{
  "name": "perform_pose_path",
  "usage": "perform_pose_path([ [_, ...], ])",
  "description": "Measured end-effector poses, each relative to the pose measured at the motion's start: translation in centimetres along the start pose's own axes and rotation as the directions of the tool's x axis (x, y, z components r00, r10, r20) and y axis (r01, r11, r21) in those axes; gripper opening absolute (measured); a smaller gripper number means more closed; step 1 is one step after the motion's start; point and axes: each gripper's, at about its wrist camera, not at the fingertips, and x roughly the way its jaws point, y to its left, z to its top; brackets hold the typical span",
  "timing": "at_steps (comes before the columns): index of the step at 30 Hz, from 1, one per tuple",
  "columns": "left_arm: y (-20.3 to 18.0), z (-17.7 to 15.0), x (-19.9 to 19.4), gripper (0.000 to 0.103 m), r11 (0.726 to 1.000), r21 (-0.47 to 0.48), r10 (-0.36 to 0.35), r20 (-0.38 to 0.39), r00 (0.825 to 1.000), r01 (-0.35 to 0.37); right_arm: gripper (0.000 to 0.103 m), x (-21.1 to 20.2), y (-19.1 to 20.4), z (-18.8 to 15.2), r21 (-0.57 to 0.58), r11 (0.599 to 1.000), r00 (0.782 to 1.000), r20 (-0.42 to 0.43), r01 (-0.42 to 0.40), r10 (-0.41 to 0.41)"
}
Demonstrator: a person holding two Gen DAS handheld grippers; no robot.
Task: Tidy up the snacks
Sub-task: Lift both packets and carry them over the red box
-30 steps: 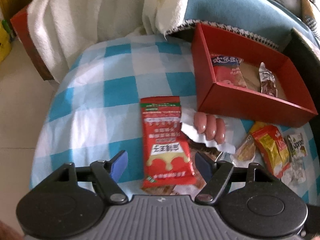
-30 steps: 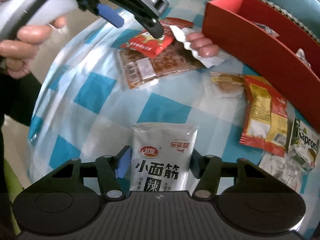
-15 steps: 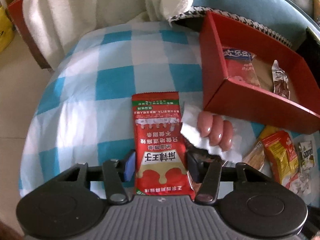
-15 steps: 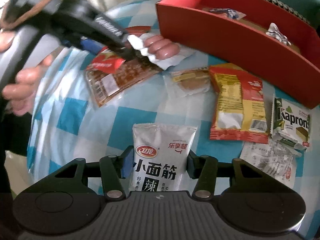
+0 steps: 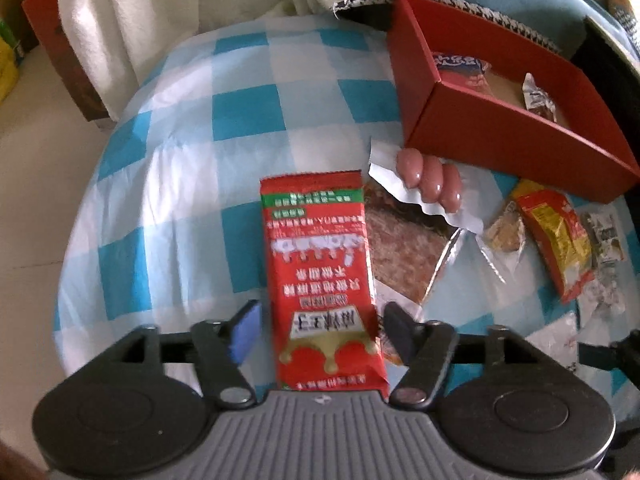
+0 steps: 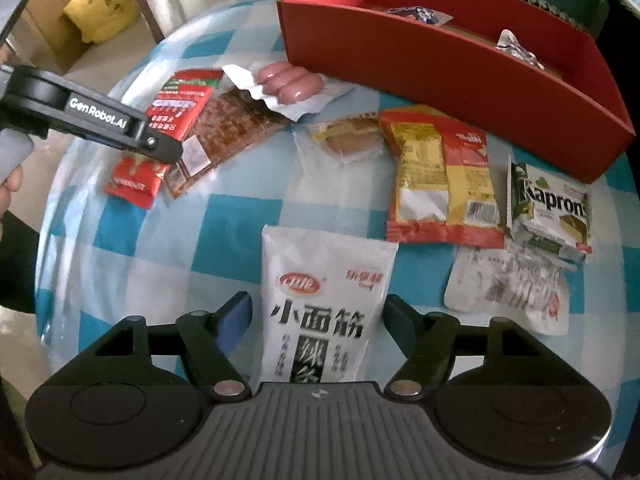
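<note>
Left wrist view: my left hand-held gripper [image 5: 318, 330] is opening, w/ the red snack packet [image 5: 320, 272] lying flat between the fingers; small gaps show on both sides, so the pads aren't pressing it. Packet sits on the blue-and-white checked cloth [image 5: 192, 184], partly over a brown snack in a clear wrapper [image 5: 404, 248]. Just beyond that is a pack of pink sausages [image 5: 430, 182], close to the near wall of the red box [image 5: 504, 148]. Inside the box: a red-and-blue packet [image 5: 460, 70] and a small silver-wrapped piece [image 5: 538, 98]. Right of the sausages, a red-and-yellow packet [image 5: 556, 236]. Right wrist view: my right hand-held gripper [image 6: 318, 324] is opening too, w/ a white noodle-snack pouch [image 6: 324, 304] between the fingers, lying on the cloth, pads clear of its edges. The left gripper comes in from the left edge, tips over the red packet, a person's hand [image 6: 10, 176] on its grip. Ahead of the pouch: a small cake in a clear wrapper [image 6: 348, 140], the red-and-yellow packet, a wafer packet [image 6: 556, 208], and a crumpled white wrapper [image 6: 508, 292] just below it. Red box stands at the far right, near the sausages.
</note>
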Motion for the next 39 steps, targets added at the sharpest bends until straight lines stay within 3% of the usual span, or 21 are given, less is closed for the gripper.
perform_pose_path([
  [3,-0.1,0.5,0.8,0.073,1.000,-0.003,0.019,-0.008,1.000,-0.019,0.084,0.4,0.8,-0.5,-0.014,1.000,1.000,-0.010,0.018,-0.018],
  [7,-0.1,0.4,0.9,0.074,1.000,0.002,0.012,0.008,1.000,-0.012,0.080,0.5,1.2,-0.8,-0.018,0.999,0.999,0.006,0.047,-0.047],
  [11,0.2,-0.1,0.1,0.047,1.000,-0.003,-0.018,0.014,1.000,0.018,0.063,0.1,0.7,-1.0,0.013,0.997,0.997,0.016,0.073,-0.073],
  [16,0.3,-0.6,-0.6,0.042,1.000,-0.031,0.003,0.025,1.000,-0.002,0.051,-0.3,-0.2,-1.0,0.062,0.996,0.998,0.022,0.062,-0.063],
  [27,-0.6,-1.1,-3.1,0.041,1.000,0.007,-0.005,0.132,0.991,0.004,0.051,-2.6,-1.3,0.0,0.124,0.991,0.991,0.125,0.042,-0.057],
  [39,-3.2,-1.3,-4.1,0.041,0.994,0.103,0.016,0.202,0.979,-0.037,0.051,-3.3,-1.9,1.2,0.136,0.989,0.985,0.157,0.056,-0.077],
])
